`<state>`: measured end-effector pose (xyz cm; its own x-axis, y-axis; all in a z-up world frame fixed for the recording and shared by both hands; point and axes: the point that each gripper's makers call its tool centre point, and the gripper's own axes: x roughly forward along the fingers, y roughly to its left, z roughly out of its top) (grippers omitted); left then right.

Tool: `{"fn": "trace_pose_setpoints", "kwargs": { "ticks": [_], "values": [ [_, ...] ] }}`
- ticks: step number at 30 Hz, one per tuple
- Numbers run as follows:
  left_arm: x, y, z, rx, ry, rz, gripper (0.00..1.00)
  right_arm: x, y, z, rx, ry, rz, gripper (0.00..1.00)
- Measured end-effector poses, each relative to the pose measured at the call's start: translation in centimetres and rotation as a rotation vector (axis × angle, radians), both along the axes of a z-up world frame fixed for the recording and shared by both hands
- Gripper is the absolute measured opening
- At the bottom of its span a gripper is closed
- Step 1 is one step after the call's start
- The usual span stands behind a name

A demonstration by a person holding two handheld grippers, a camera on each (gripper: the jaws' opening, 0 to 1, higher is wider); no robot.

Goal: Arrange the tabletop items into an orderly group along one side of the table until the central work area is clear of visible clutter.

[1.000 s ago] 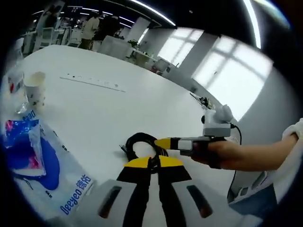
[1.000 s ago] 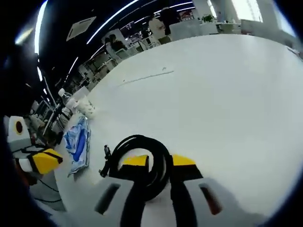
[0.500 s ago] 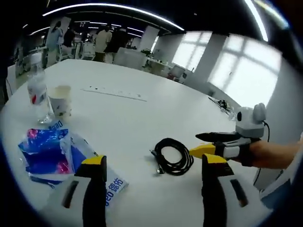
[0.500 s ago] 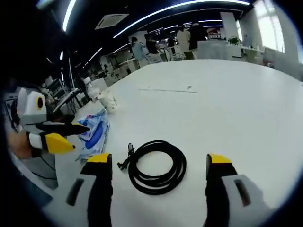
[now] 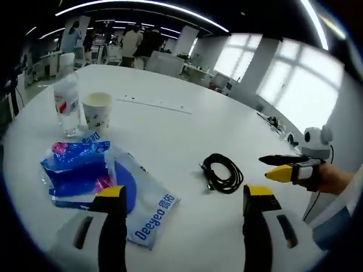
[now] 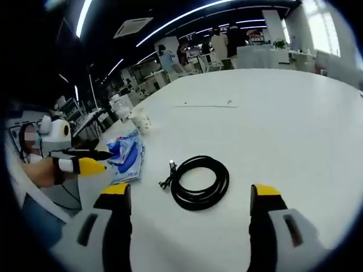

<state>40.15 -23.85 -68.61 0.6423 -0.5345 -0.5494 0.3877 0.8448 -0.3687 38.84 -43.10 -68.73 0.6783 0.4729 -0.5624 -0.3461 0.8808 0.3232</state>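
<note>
White round table [image 5: 170,130] carries all items; black coiled cable [image 5: 222,173] lies flat near the middle of it, connector end pointing toward the bag side, nothing touching it.

Left gripper [image 5: 178,195]: yellow-tipped jaws spread wide, nothing between them, held above the table edge; blue-and-white plastic bag [image 5: 93,184] printed "Deeyeo" lies flat just ahead of its left jaw; beyond the bag a white paper cup [image 5: 97,111] stands upright just beside a clear plastic bottle [image 5: 67,103] with a red label, also upright.

Right gripper [image 6: 190,192]: jaws likewise spread wide and empty; cable [image 6: 200,182] lies on the table just ahead of the gap between them; bag [image 6: 127,157] sits to the left of the cable, well apart from it; cup [image 6: 140,120] farther back along that same side.

Each gripper appears in the other's view, hand-held at the table edge; those jaws look nearly together.

Background: office with people standing, bright windows.
</note>
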Motion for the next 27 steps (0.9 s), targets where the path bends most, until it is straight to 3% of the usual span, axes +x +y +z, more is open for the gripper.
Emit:
{"fn": "trace_pose_setpoints", "kwargs": {
  "ticks": [13, 27],
  "values": [
    [-0.8, 1.6, -1.0, 0.008, 0.029, 0.022, 0.82, -1.9, -0.3, -1.0, 0.03, 0.05, -0.044, 0.81],
    [-0.6, 3.0, -1.4, 0.004, 0.04, 0.065, 0.78, -1.9, 0.3, -1.1, 0.04, 0.073, -0.028, 0.77]
  ]
}}
